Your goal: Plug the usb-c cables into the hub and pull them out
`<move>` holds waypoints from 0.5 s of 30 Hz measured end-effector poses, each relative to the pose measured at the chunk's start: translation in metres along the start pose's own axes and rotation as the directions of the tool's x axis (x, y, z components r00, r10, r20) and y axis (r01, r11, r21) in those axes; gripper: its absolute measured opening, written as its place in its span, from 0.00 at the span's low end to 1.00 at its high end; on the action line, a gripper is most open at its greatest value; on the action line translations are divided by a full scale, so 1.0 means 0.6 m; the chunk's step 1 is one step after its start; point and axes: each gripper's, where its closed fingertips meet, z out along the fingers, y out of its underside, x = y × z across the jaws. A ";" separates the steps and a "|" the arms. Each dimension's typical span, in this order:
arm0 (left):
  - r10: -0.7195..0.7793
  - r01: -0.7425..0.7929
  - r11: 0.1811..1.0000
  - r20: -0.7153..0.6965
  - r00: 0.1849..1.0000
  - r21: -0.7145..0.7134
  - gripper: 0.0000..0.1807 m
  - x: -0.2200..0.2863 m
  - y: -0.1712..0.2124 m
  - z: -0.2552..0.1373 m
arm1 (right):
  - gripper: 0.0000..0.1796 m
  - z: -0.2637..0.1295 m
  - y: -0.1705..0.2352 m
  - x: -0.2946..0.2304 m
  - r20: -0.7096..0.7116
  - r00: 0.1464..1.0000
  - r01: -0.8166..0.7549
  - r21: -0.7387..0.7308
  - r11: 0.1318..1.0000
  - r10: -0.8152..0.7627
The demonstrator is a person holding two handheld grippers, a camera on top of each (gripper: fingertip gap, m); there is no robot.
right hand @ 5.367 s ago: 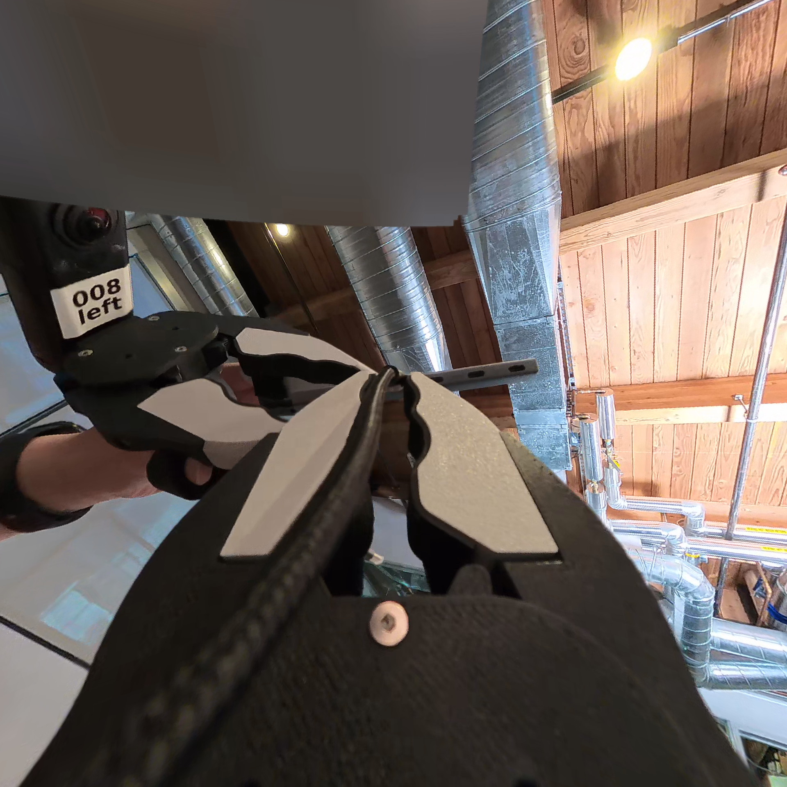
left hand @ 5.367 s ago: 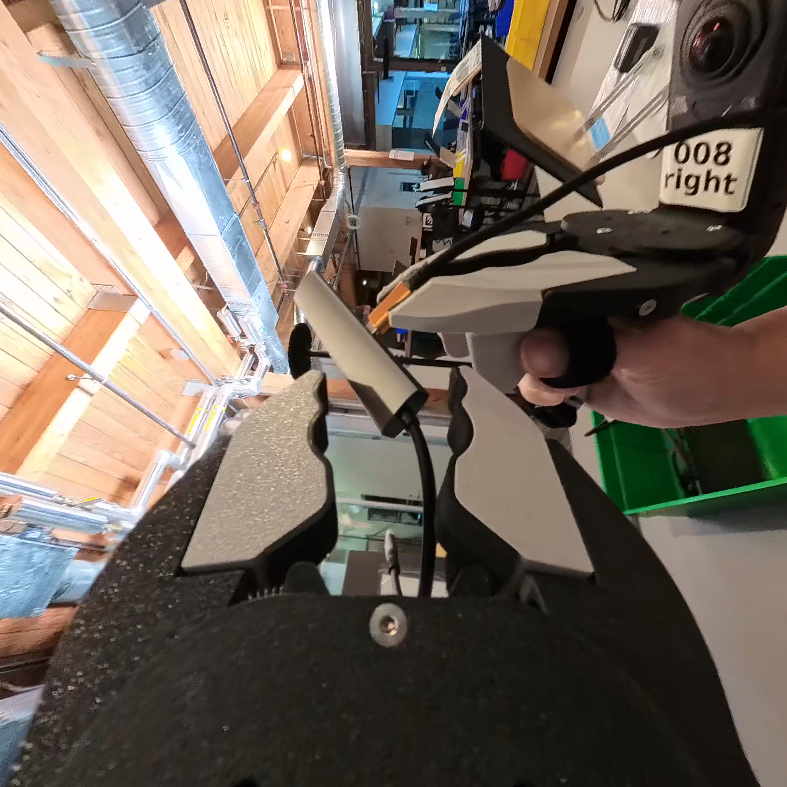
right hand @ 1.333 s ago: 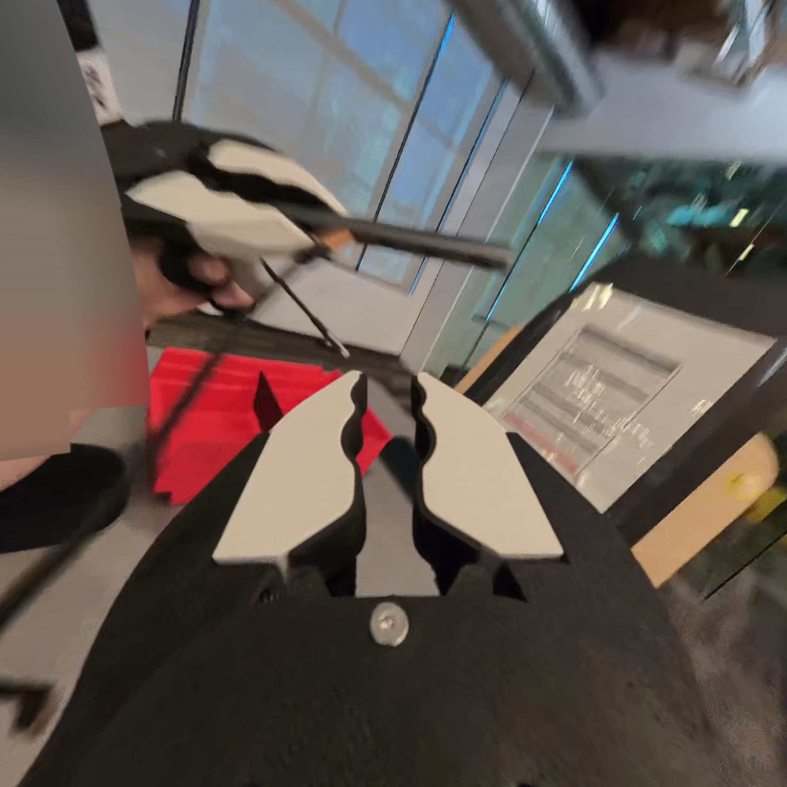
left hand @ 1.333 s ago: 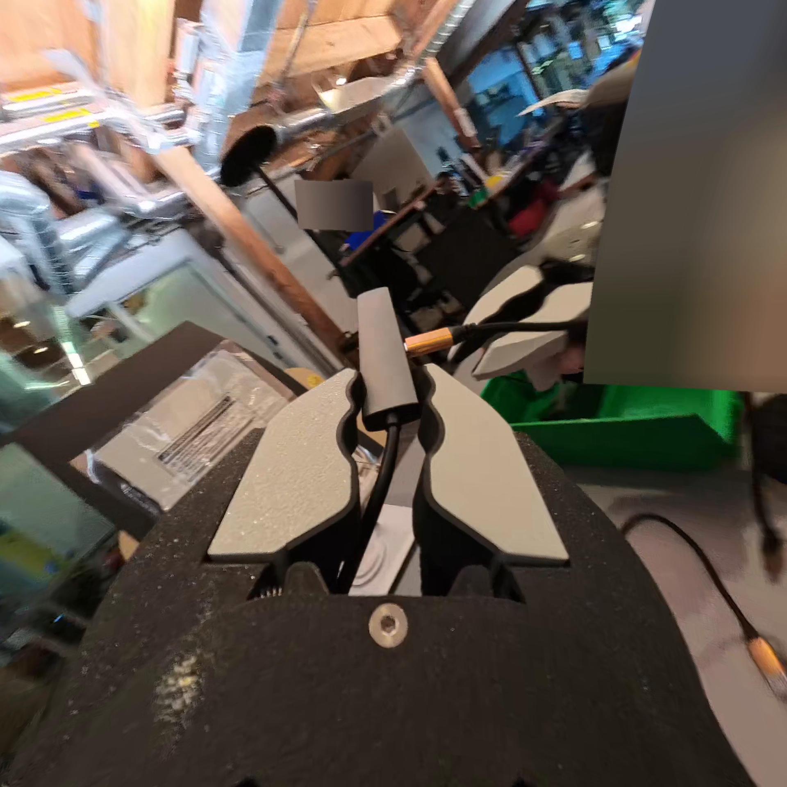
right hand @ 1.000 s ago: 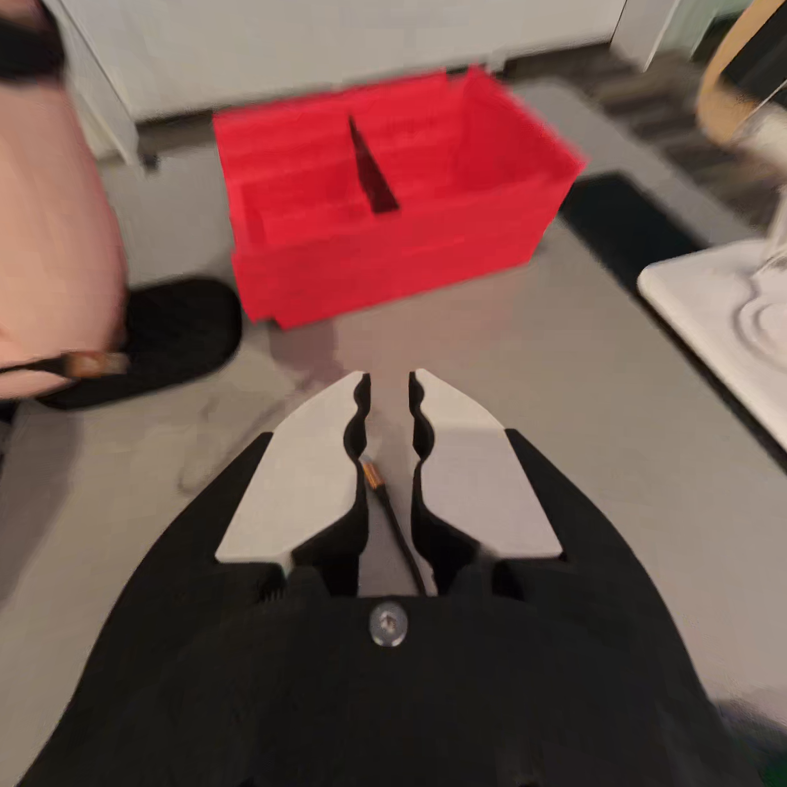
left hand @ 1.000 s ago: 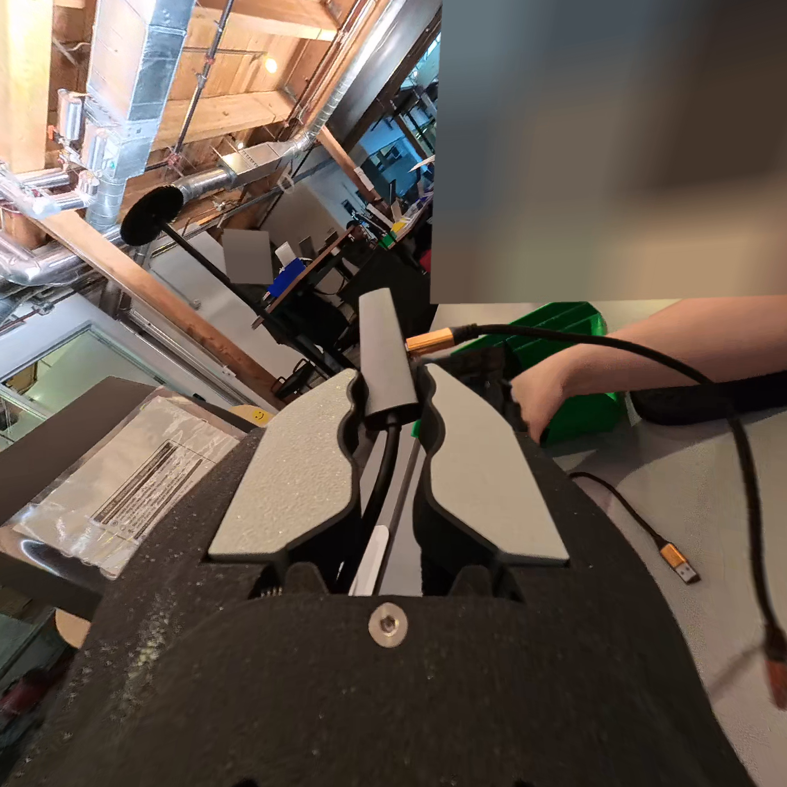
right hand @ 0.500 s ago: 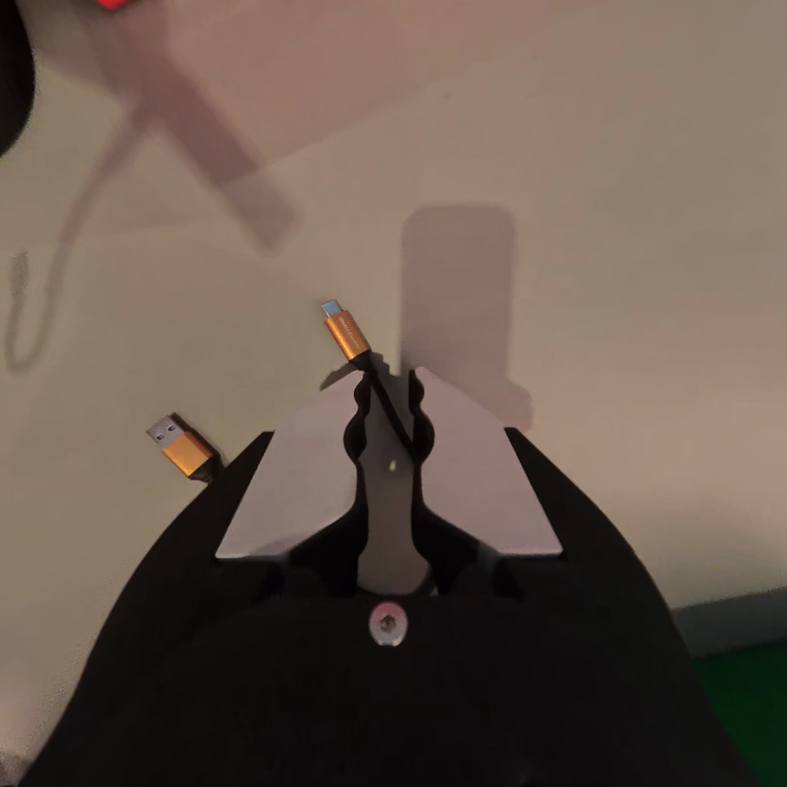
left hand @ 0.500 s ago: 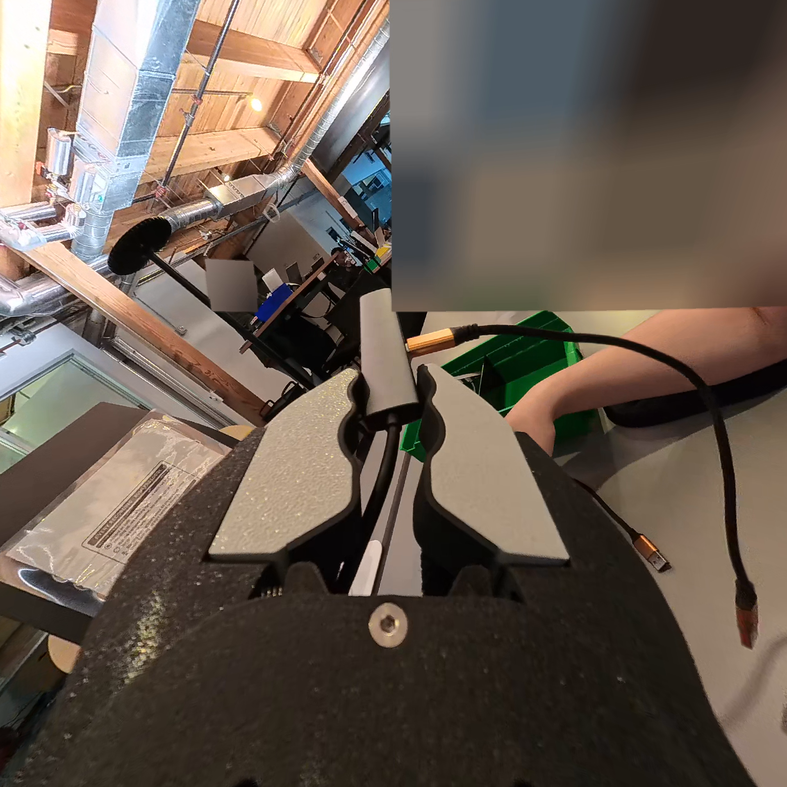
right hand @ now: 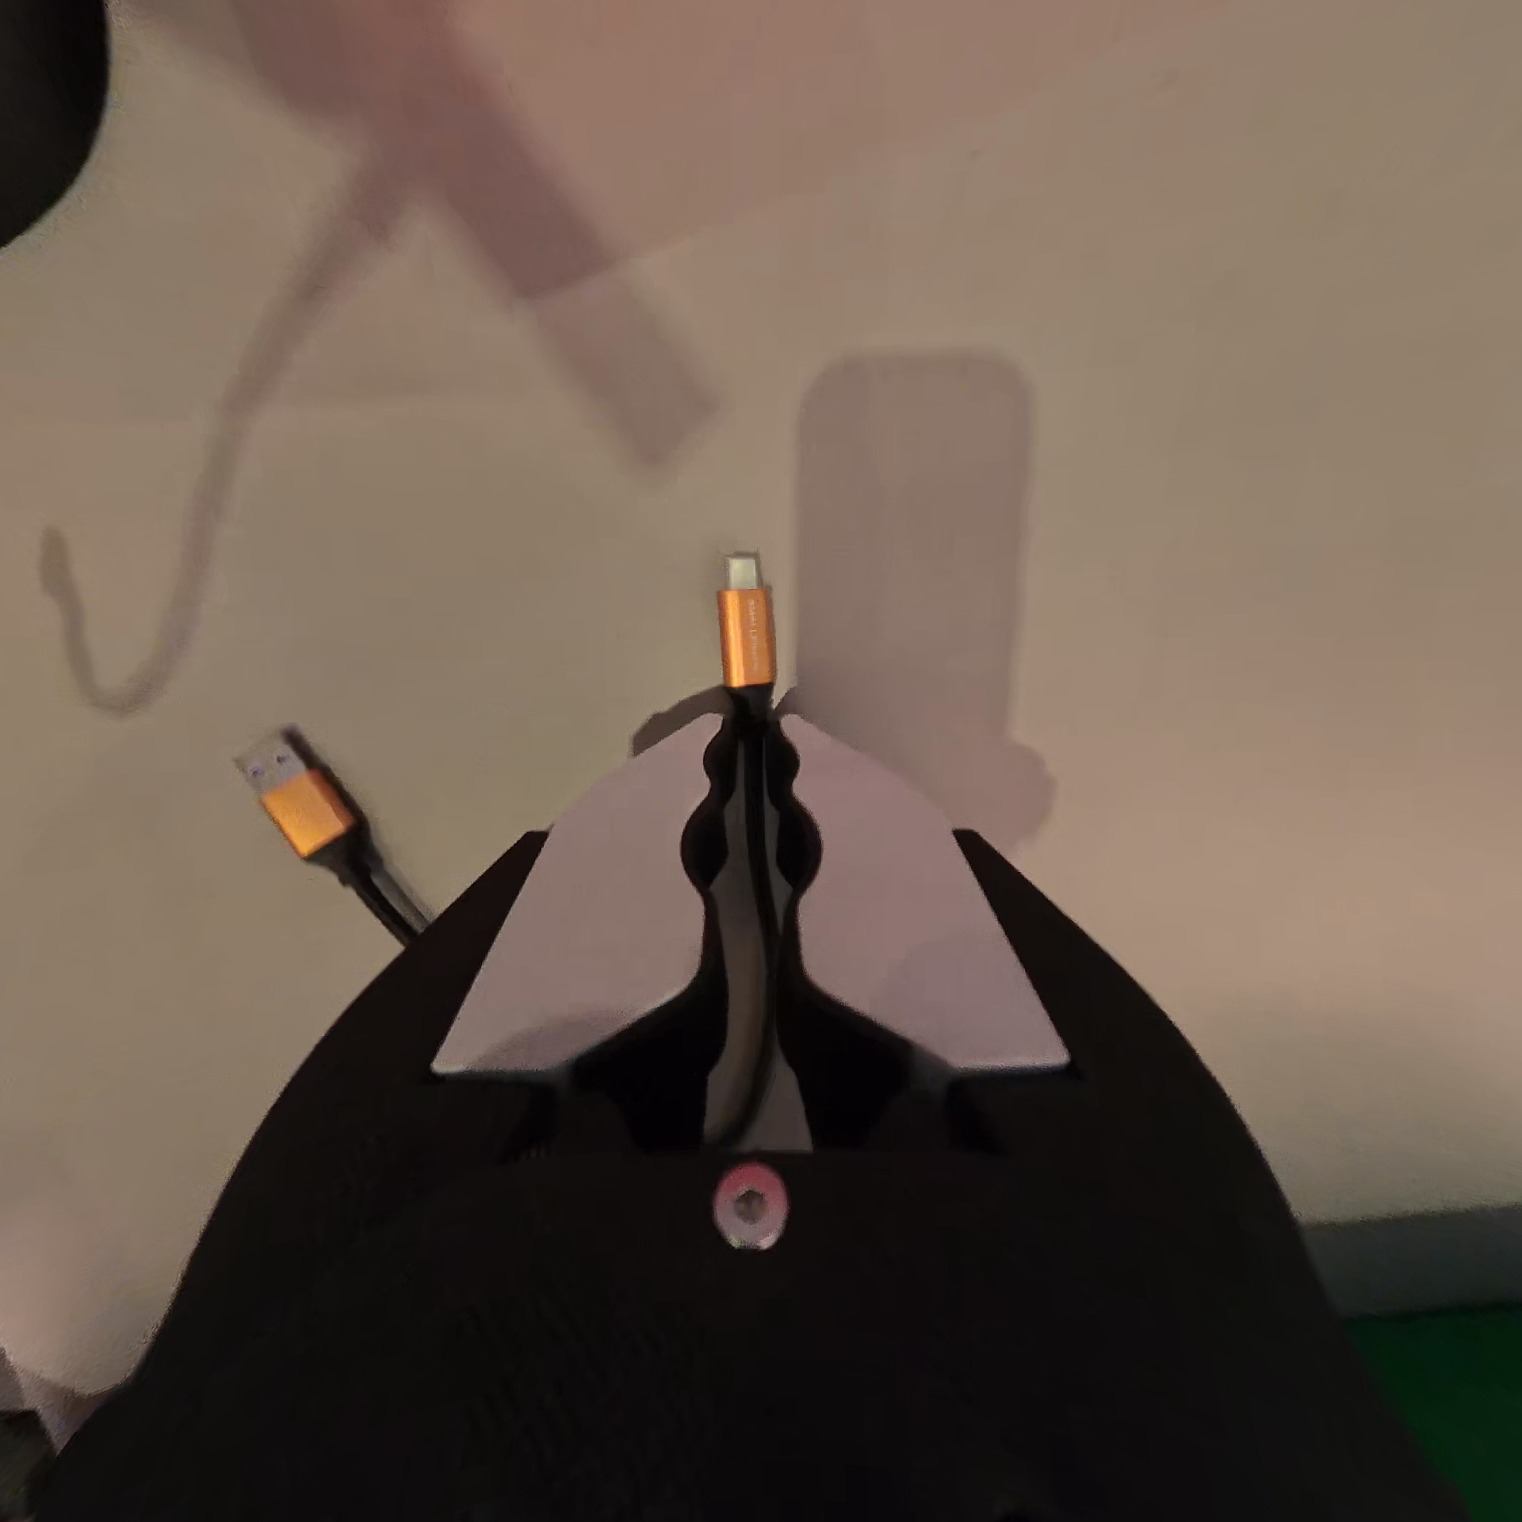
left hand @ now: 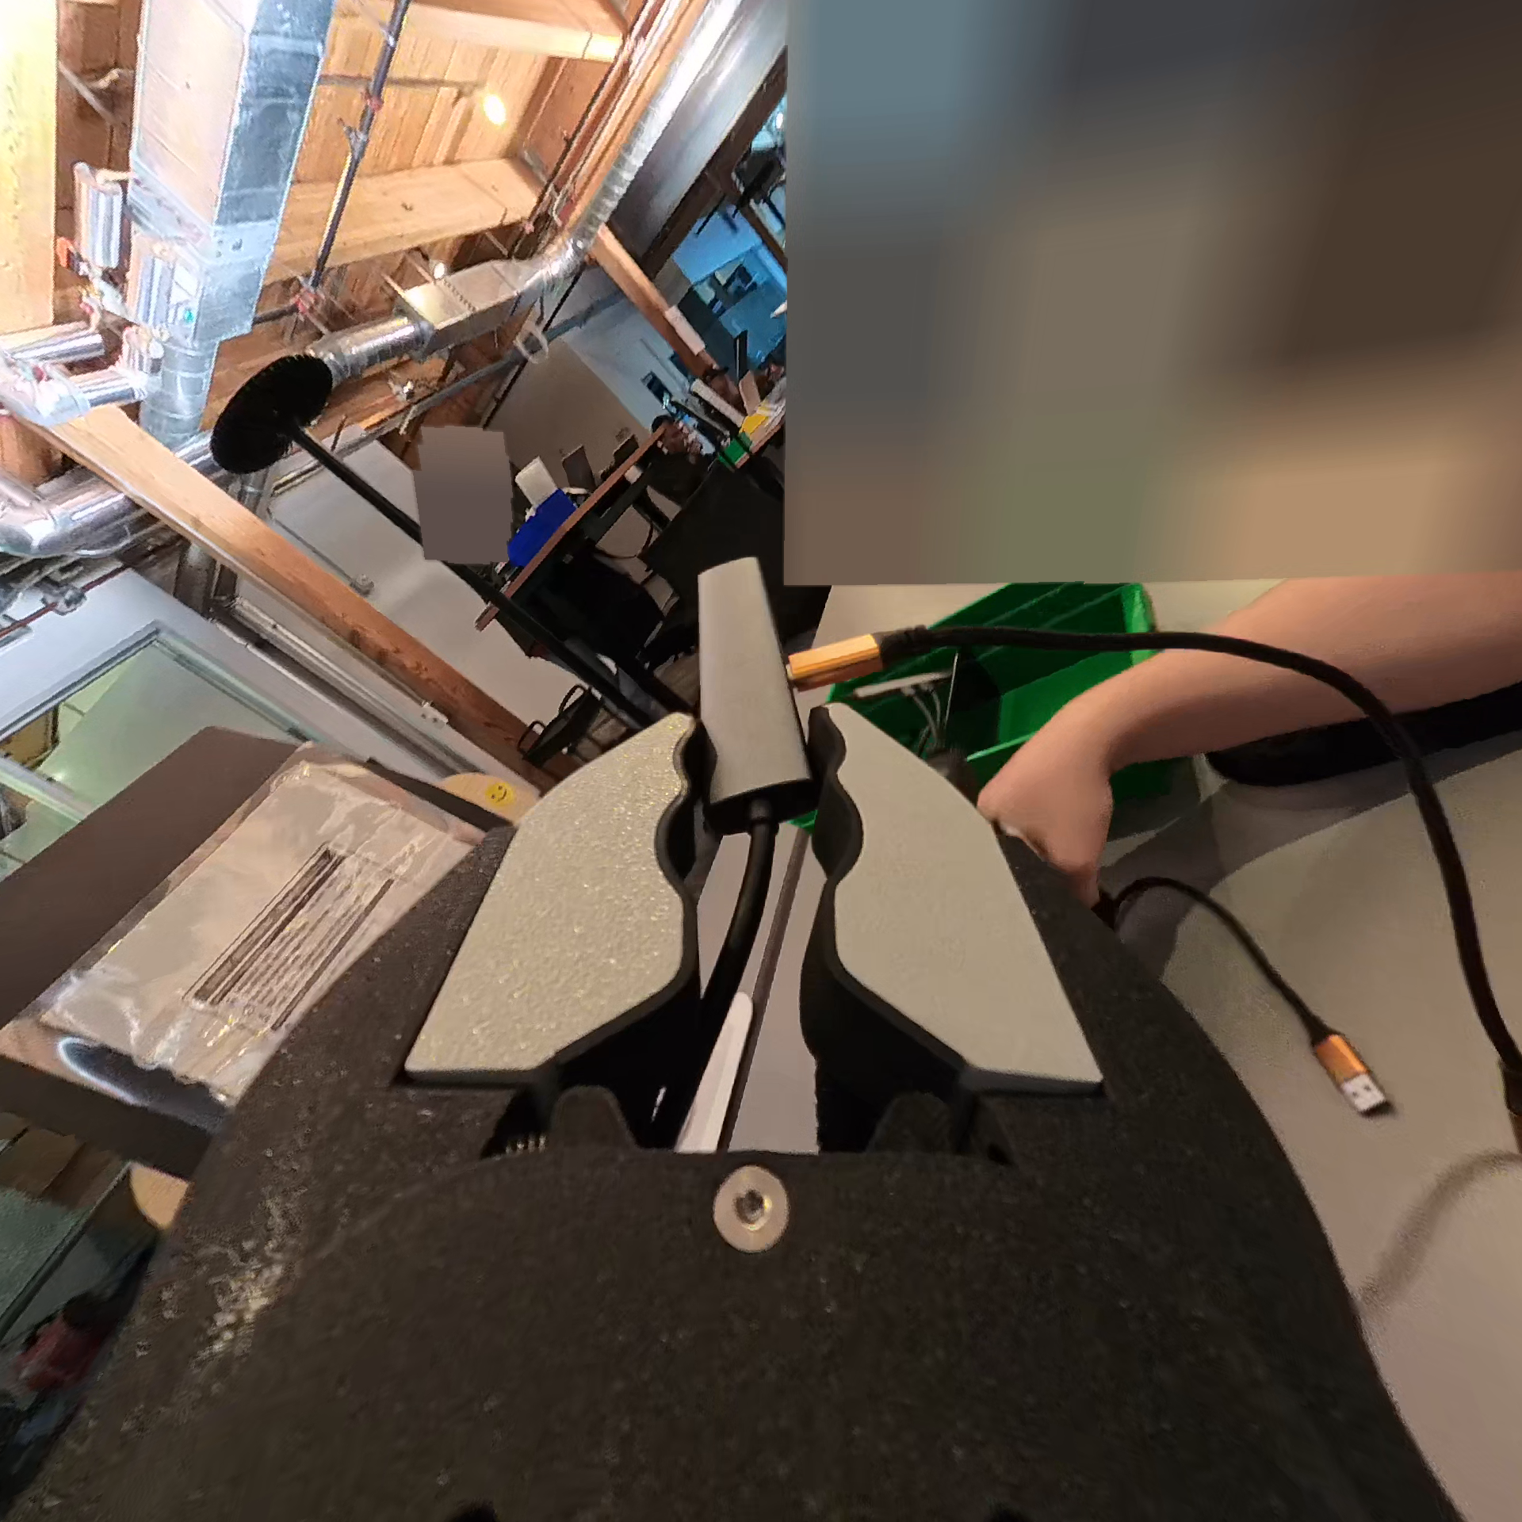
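Observation:
My left gripper (left hand: pixel 753 733) is shut on the dark grey hub (left hand: pixel 745 688) and holds it upright in the air. An orange-ended black cable (left hand: pixel 836 659) is plugged into the hub's right side and loops down to the right. My right gripper (right hand: pixel 751 716) points down at the table and is shut on a second black cable just behind its orange USB-C plug (right hand: pixel 745 626), which sticks out past the fingertips. That cable's other end, an orange USB-A plug (right hand: pixel 301 803), lies on the table to the left; it also shows in the left wrist view (left hand: pixel 1346 1071).
A green bin (left hand: pixel 1062 683) stands on the grey table (left hand: pixel 1318 906) behind a person's forearm (left hand: pixel 1235 683). A flat bagged sheet on a dark board (left hand: pixel 247 906) is at the left. The table's front edge and a green strip (right hand: pixel 1441 1334) show at lower right. The grippers' ends are close to 35 cm from one another.
My right gripper has closed on the second cable behind its USB-C plug, and the plug now points straight ahead. The left gripper holds the hub still with the first cable plugged in.

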 end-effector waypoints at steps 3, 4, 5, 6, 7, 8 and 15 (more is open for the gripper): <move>0.011 -0.010 0.997 0.020 1.000 -0.081 0.13 -0.006 0.026 0.010 | 0.04 -0.050 -0.014 -0.007 0.000 1.000 0.000 0.069 0.998 0.000; 0.013 -0.010 0.995 0.022 1.000 -0.103 0.13 -0.007 0.034 0.011 | 0.04 -0.077 -0.022 -0.008 -0.009 1.000 -0.010 0.109 0.994 0.011; 0.011 -0.008 0.993 0.020 1.000 -0.116 0.13 -0.008 0.040 0.012 | 0.04 -0.105 -0.027 -0.007 -0.023 0.999 -0.019 0.152 0.988 0.023; 0.005 -0.003 0.993 0.018 1.000 -0.121 0.13 -0.008 0.044 0.012 | 0.04 -0.133 -0.029 -0.004 -0.047 0.998 -0.028 0.188 0.982 0.038; -0.002 0.004 0.993 0.014 1.000 -0.121 0.13 -0.009 0.045 0.012 | 0.04 -0.161 -0.028 0.002 -0.080 0.995 -0.037 0.217 0.976 0.055; -0.010 0.011 0.993 0.009 1.000 -0.121 0.13 -0.008 0.046 0.013 | 0.04 -0.188 -0.024 0.010 -0.124 0.989 -0.044 0.244 0.969 0.076; -0.040 0.054 0.962 0.056 0.998 -0.267 0.13 -0.018 0.096 0.048 | 0.04 -0.352 -0.024 0.009 -0.338 0.932 0.039 0.461 0.887 0.134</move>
